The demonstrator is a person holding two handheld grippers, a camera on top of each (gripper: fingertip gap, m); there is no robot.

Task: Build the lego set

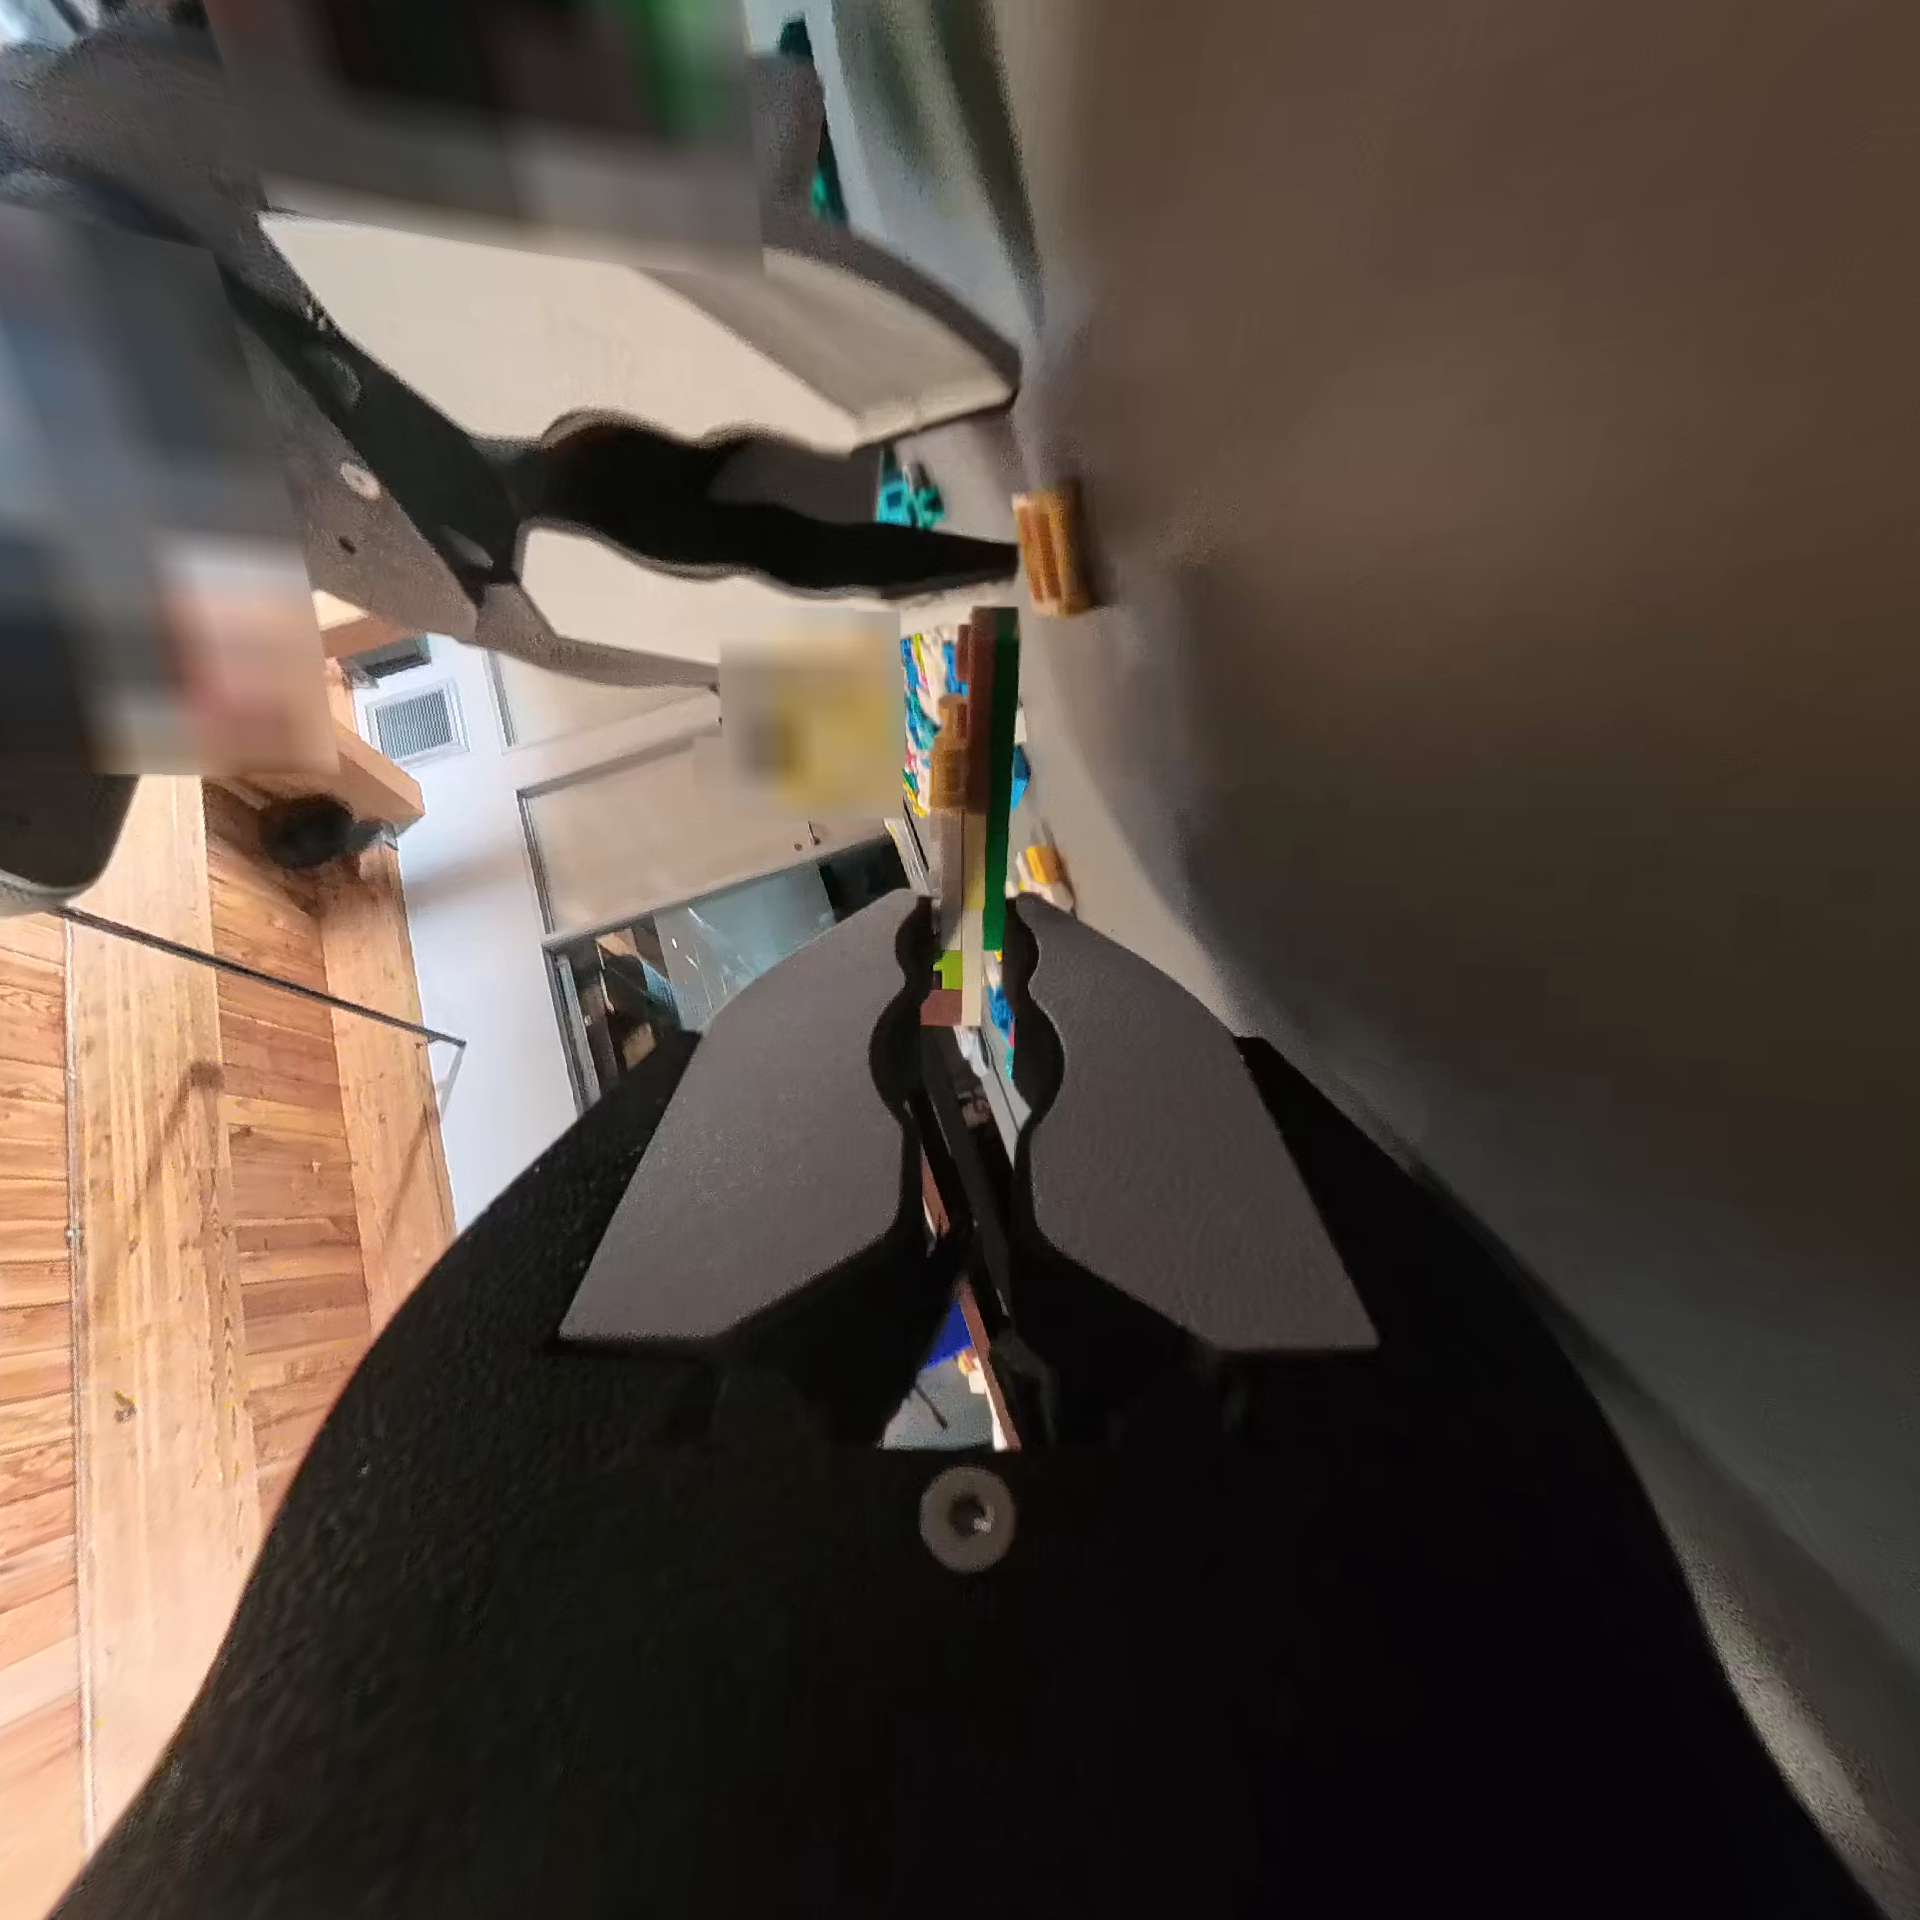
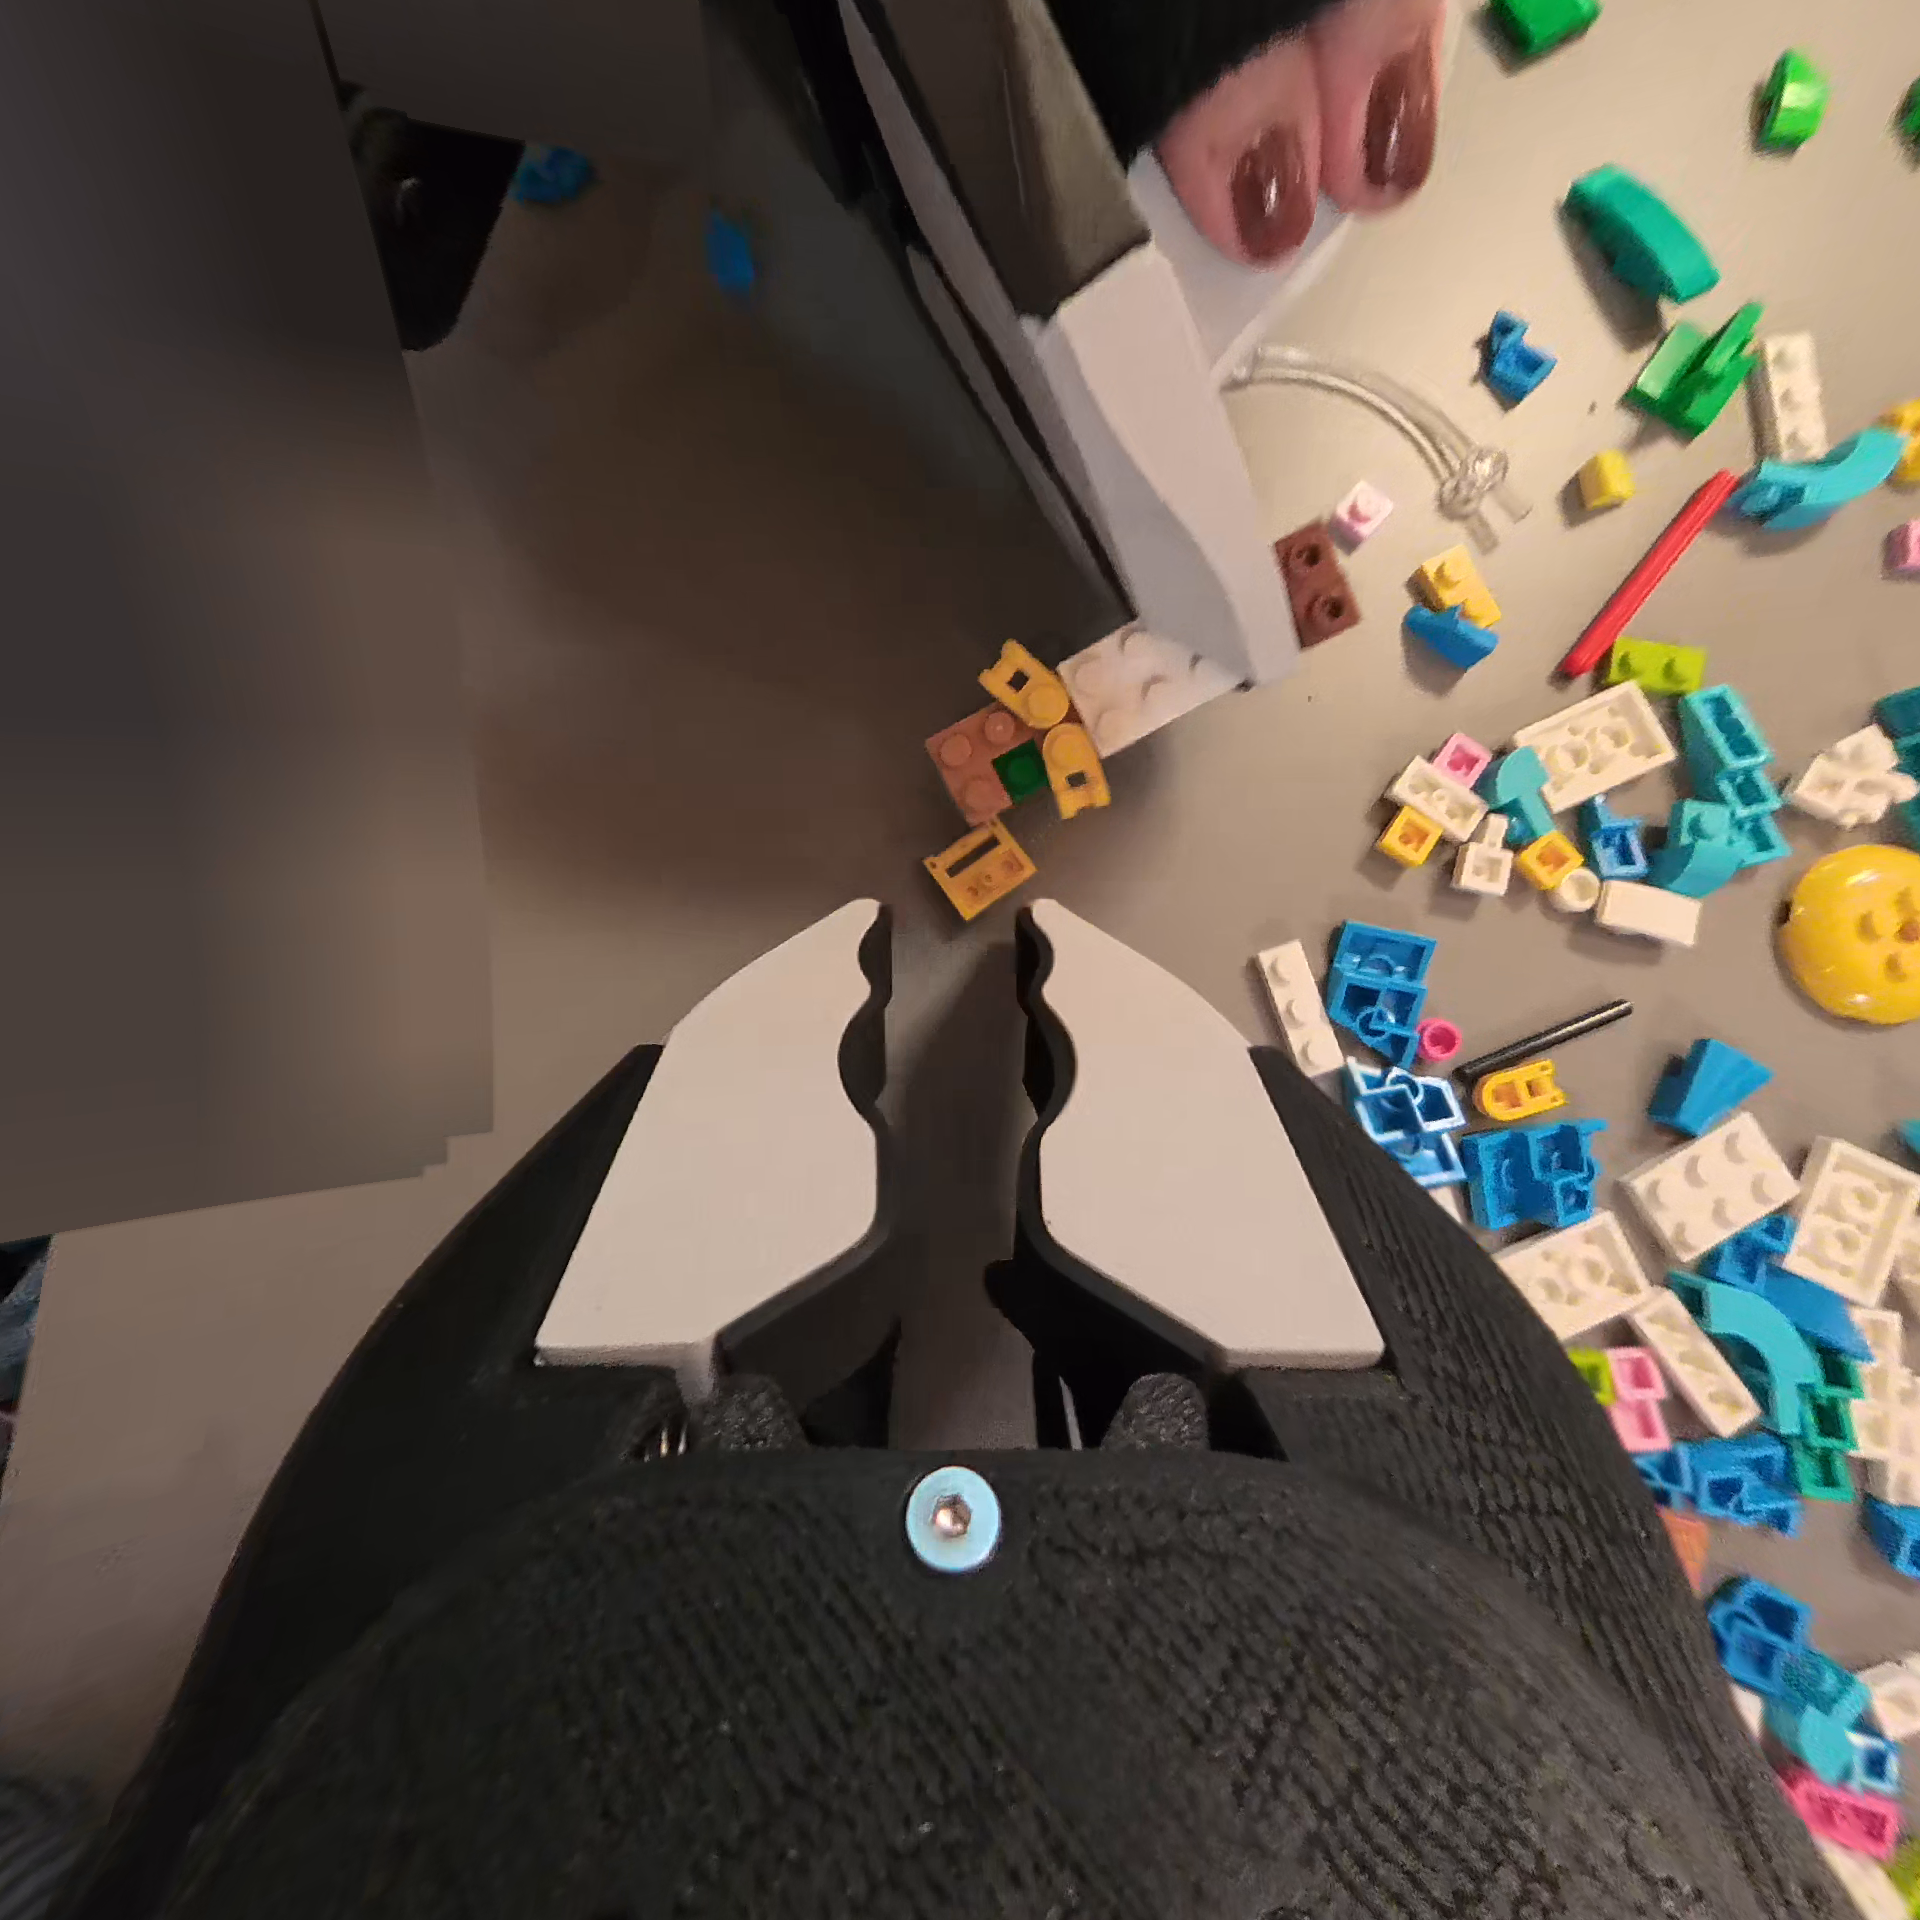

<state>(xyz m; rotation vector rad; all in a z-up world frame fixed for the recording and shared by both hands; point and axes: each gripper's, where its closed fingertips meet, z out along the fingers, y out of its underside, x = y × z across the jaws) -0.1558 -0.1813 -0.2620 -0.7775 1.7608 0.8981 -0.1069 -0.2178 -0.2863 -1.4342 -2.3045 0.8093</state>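
Note:
My left gripper [image 1: 971, 925] is shut on a small lego assembly [image 1: 987, 790] of green, white, brown and yellow parts, held edge-on just off the grey table [image 1: 1455, 727]. In the right wrist view the same assembly [image 2: 1023, 743] sticks out of the left gripper's white fingers [image 2: 1143, 499]. My right gripper [image 2: 951, 914] is open and empty. Its tips hover just short of a flat yellow grille piece [image 2: 982, 871] lying on the table beside the assembly. That piece also shows in the left wrist view [image 1: 1055, 545], with the right gripper [image 1: 997, 561] pointing at it.
A wide scatter of loose bricks [image 2: 1621, 1039] in blue, white, teal, pink and yellow covers the table to the right, with a yellow dome [image 2: 1860, 935], a red rod [image 2: 1652, 571] and green pieces [image 2: 1642, 234]. A person's hand [image 2: 1309, 156] grips the left tool. The tips of one gripper are about 6 cm away from the tips of the other. Between my left fingertips and the red rod [image 2: 1652, 571] there is roughly 8 cm.

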